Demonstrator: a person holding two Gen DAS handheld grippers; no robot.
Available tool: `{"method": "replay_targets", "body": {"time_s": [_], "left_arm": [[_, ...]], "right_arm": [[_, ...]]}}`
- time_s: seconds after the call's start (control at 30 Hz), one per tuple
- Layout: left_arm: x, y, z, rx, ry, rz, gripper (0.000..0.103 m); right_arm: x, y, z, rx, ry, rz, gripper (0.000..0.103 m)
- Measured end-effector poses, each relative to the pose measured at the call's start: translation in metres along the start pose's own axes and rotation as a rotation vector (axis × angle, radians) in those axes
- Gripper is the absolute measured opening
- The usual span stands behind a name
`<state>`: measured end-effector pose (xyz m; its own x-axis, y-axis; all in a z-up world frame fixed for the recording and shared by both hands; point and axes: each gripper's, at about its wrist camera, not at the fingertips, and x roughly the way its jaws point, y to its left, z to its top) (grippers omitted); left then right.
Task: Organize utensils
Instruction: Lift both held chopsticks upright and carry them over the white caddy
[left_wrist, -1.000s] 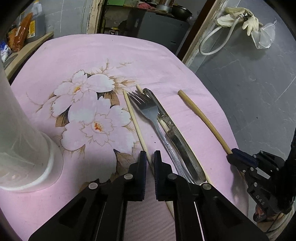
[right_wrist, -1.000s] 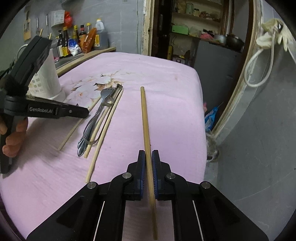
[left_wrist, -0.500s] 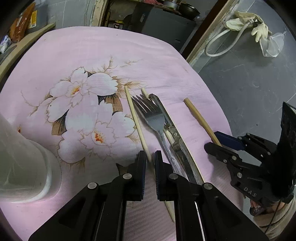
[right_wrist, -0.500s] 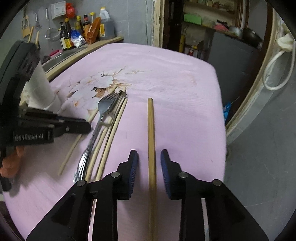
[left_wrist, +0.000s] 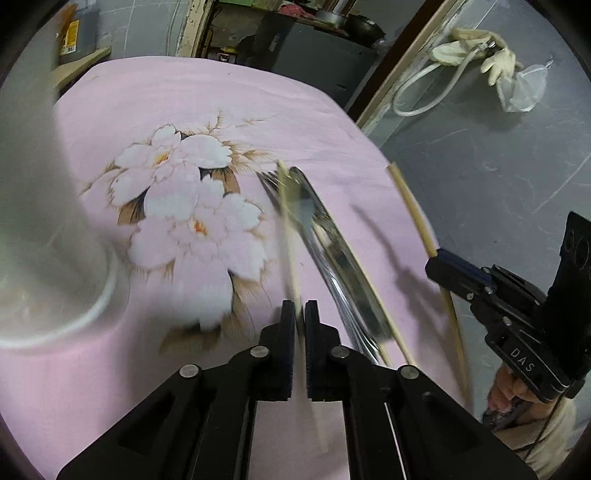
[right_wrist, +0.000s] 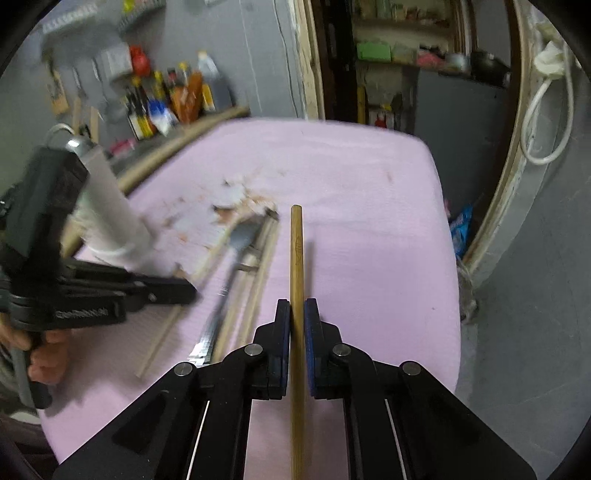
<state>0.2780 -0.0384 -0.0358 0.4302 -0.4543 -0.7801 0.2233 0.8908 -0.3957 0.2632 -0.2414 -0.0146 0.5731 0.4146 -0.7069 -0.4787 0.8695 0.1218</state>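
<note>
Both black two-finger grippers tilt downward — the left gripper (left_wrist: 299, 314) has just closed, clamped on a thin pale chopstick (left_wrist: 287, 236); the right gripper (right_wrist: 297, 314) has just snapped closed on a darker bamboo chopstick (right_wrist: 297, 251). A bare hand (right_wrist: 44, 354) grips the left handle.

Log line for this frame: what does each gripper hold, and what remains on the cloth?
left gripper: shut on pale chopstick | right gripper: shut on brown chopstick | on pink cloth: fork, knife
</note>
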Motion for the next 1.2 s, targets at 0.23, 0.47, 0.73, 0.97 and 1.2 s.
{"method": "replay_targets", "body": {"time_s": [0.23,0.47,0.73,0.97,1.2], "left_arm": [[-0.042,-0.009,-0.026,0.047,-0.133,-0.059,0.002],[-0.101,-0.026,-0.039,0.133,-0.433,-0.042,0.002],[-0.160,-0.036,-0.034,0.222,-0.759,0.070,0.002],[-0.198,-0.003,-0.014,0.164,-0.925,0.109,0.002],[-0.242,0.069,-0.005,0.015,-1.074,0.119,0.002]], "right_arm": [[-0.045,0.029,-0.008,-0.017,-0.243,-0.005,0.005],[-0.080,0.059,0.002,-0.060,-0.517,0.011,0.005],[-0.102,0.098,0.024,-0.111,-0.774,0.075,0.005],[-0.090,0.127,0.066,-0.083,-0.894,0.203,0.005],[-0.073,0.146,0.102,-0.009,-1.026,0.311,0.005]]}}
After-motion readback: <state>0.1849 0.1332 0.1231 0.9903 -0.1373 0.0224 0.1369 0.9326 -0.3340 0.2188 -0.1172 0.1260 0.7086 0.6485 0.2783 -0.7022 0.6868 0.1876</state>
